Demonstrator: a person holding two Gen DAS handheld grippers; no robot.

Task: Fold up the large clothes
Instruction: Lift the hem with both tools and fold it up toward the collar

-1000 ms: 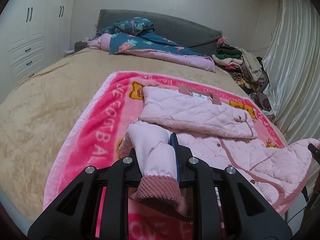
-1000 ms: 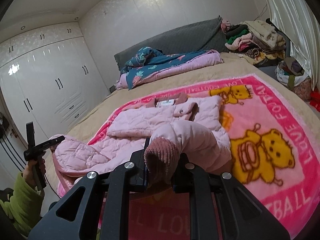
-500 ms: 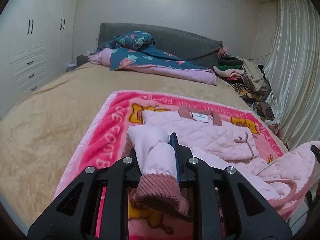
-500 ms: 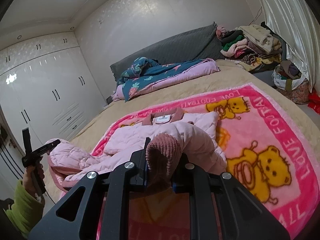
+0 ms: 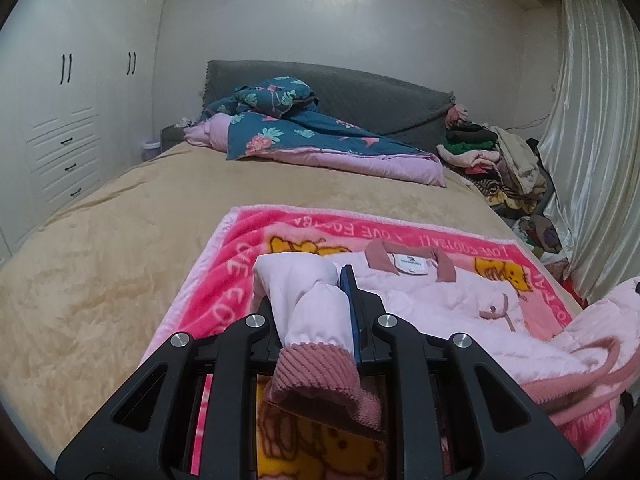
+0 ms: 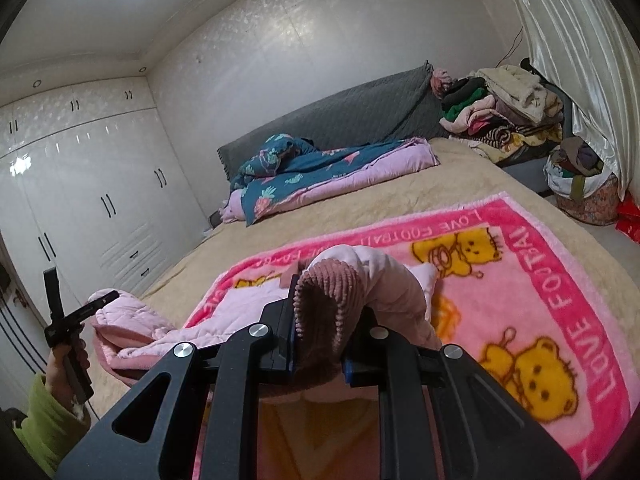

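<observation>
A pale pink quilted jacket (image 5: 432, 300) lies collar-far on a pink bear-print blanket (image 5: 224, 280) spread over the tan bed (image 5: 100, 260). My left gripper (image 5: 310, 296) is shut on a sleeve end, and the dusty-pink corduroy cuff (image 5: 316, 372) hangs back over its frame. My right gripper (image 6: 326, 312) is shut on the other sleeve's cuff (image 6: 328, 300), held above the blanket (image 6: 540, 280). The right wrist view also shows the left gripper (image 6: 102, 302) at far left, in a hand (image 6: 68, 356) with a green sleeve, with lifted jacket fabric bunched at its tip.
A folded teal floral quilt (image 5: 312, 140) lies against the grey headboard (image 5: 360, 92). A pile of clothes (image 5: 492, 160) sits at the bed's far right by a pale curtain (image 5: 592, 140). White wardrobes (image 5: 68, 100) line the left wall. A stuffed bag (image 6: 580, 188) stands on the floor.
Both grippers have risen and moved toward the head of the bed, carrying the sleeves and the jacket's near part up and over its body. Both grips are unchanged.
</observation>
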